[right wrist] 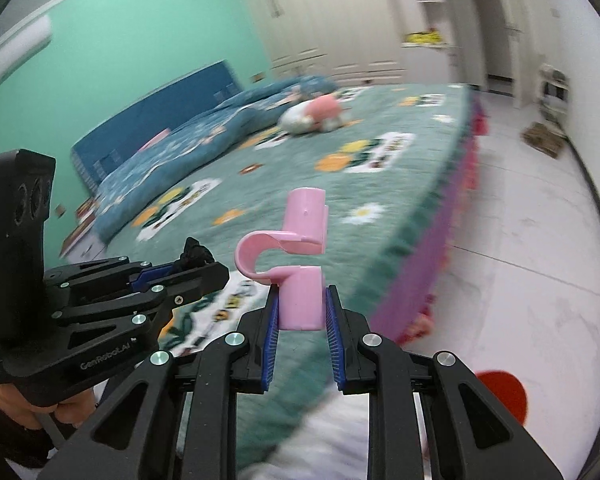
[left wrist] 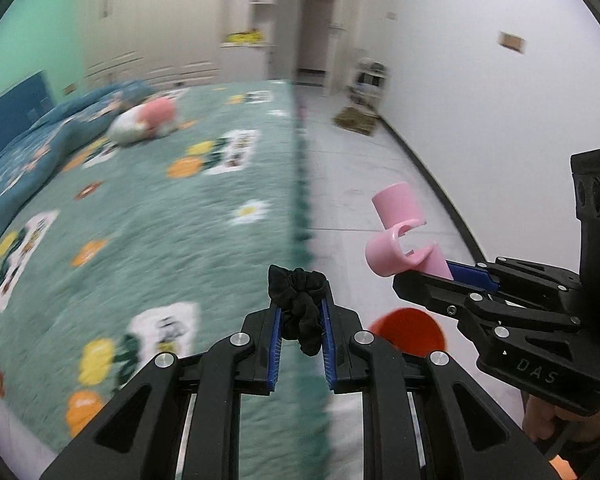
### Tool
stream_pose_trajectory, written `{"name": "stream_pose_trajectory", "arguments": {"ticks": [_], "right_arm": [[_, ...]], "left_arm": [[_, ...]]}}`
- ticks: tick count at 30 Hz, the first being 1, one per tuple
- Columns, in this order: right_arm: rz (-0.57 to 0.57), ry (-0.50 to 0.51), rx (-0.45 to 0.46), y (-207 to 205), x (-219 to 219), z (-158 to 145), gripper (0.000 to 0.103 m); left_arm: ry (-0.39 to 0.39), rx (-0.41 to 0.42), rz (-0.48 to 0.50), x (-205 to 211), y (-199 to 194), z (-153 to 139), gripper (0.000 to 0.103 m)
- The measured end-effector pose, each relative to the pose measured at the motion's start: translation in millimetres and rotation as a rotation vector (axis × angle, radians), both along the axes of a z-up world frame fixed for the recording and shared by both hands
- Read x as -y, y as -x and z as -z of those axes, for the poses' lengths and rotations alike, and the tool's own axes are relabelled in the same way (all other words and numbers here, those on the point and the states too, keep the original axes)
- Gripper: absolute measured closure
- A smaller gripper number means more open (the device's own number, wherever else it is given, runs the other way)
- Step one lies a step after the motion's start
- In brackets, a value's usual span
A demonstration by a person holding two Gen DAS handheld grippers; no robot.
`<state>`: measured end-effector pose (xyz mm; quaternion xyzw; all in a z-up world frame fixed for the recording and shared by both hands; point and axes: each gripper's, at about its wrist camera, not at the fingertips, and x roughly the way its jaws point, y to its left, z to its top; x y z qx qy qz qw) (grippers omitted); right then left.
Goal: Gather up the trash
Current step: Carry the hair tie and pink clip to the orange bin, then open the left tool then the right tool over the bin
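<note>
My left gripper (left wrist: 300, 304) is shut on a black fabric scrunchie (left wrist: 302, 304), held above the edge of the bed. My right gripper (right wrist: 301, 300) is shut on a pink plastic clip (right wrist: 296, 256) with a curved hook and two tube-like ends. The right gripper (left wrist: 456, 272) with the pink clip (left wrist: 400, 236) shows at the right of the left wrist view. The left gripper (right wrist: 188, 268) with the scrunchie (right wrist: 194, 256) shows at the left of the right wrist view. An orange-red round bin (left wrist: 408, 332) sits on the floor below both grippers; it also shows in the right wrist view (right wrist: 502, 394).
A bed with a green floral quilt (left wrist: 160, 220) fills the left. A pink and white plush toy (left wrist: 148, 120) lies on it. White tiled floor (left wrist: 360, 184) runs along the bed to a doorway. A doormat (left wrist: 356, 120) and small shelf stand by the white wall.
</note>
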<state>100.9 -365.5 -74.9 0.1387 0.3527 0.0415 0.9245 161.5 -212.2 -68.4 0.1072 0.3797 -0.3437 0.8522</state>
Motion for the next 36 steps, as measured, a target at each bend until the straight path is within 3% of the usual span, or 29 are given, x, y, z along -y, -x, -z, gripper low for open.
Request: {"name": "stream_pose_trajectory", "arguments": {"ticks": [7, 15, 25, 36], "right_arm": [[0.190, -0.027, -0.014, 58.3, 75.1, 12.0, 0.081], [0.380, -0.064, -0.066, 119.6, 152.3, 40.5, 0.081], [0.475, -0.127, -0.190, 141.0, 212.0, 97.8, 0.081], [0.491, -0.168, -0.271, 117.1, 235.2, 140.5, 0.081]], "left_arm": [[-0.018, -0.026, 0.213, 85.2, 29.4, 11.4, 0.085], [-0.079, -0.078, 0.400, 169.8, 55.3, 45.7, 0.085], [-0.153, -0.208, 0.478, 229.9, 43.8, 106.2, 0.084], [-0.224, -0.280, 0.477, 258.1, 29.2, 146.4, 0.084]]}}
